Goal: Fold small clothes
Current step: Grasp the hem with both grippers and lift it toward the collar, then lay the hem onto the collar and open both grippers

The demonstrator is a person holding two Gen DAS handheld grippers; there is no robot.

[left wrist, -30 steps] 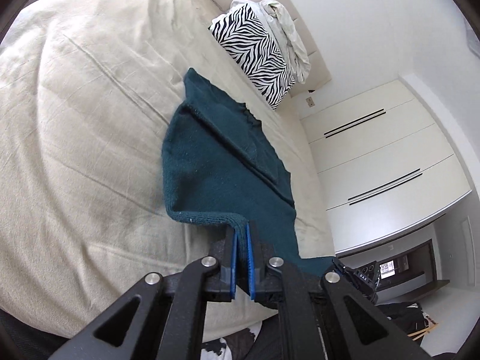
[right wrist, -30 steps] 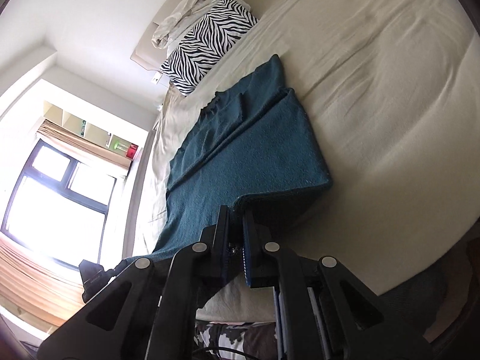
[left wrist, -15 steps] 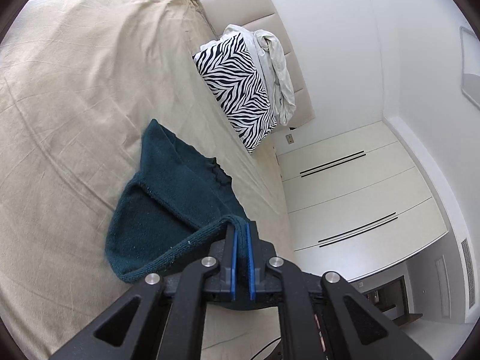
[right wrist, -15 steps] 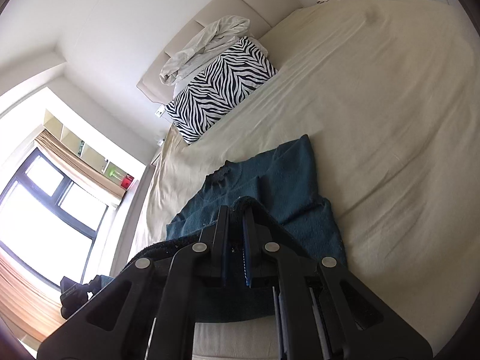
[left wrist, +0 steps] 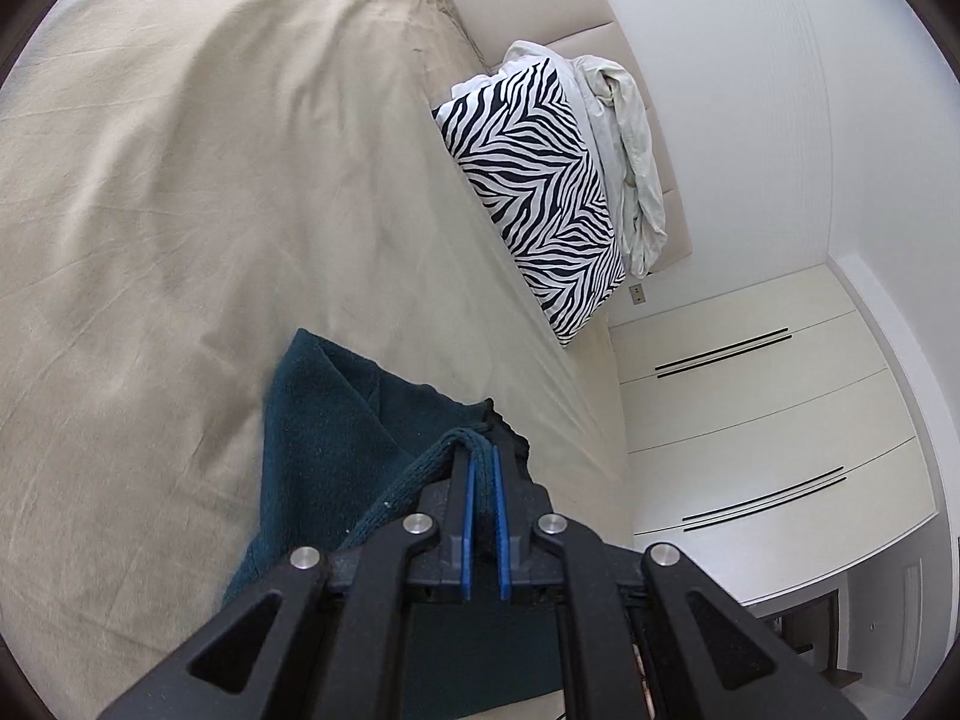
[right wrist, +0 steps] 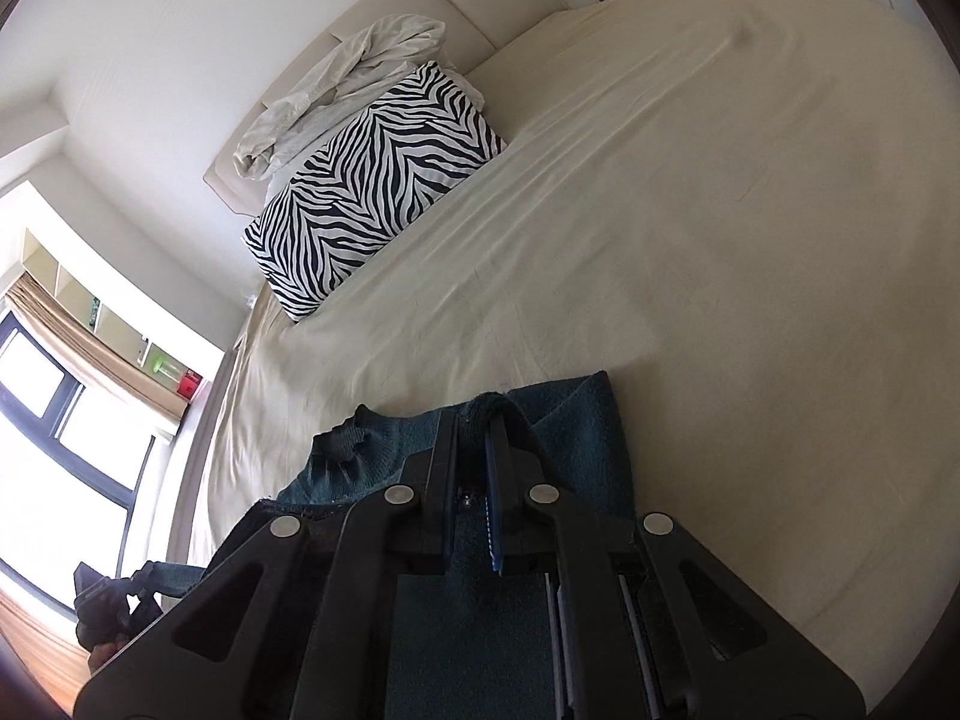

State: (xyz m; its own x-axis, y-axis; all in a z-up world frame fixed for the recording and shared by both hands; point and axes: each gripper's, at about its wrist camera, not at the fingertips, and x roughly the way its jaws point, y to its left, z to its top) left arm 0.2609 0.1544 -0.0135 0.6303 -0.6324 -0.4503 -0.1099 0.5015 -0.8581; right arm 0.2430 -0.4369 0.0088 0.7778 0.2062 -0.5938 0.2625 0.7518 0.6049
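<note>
Both grippers level, left gripper [left wrist: 483,461] and right gripper [right wrist: 480,420] fingers pinching teal sweater [left wrist: 336,420] hem above bed [left wrist: 180,180]

Bare cream bedsheet [left wrist: 180,210] fills the left and upper left of the left wrist view, open for passage. The zebra pillow [left wrist: 540,192] and a crumpled white cloth [left wrist: 630,150] block the upper right, against the headboard [right wrist: 480,18].

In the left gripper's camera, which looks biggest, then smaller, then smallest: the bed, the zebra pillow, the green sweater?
1. Bed, by far the largest.
2. Zebra pillow and green sweater look about alike; the sweater is nearer the camera and partly hidden, so ranking them is unsure.
</note>
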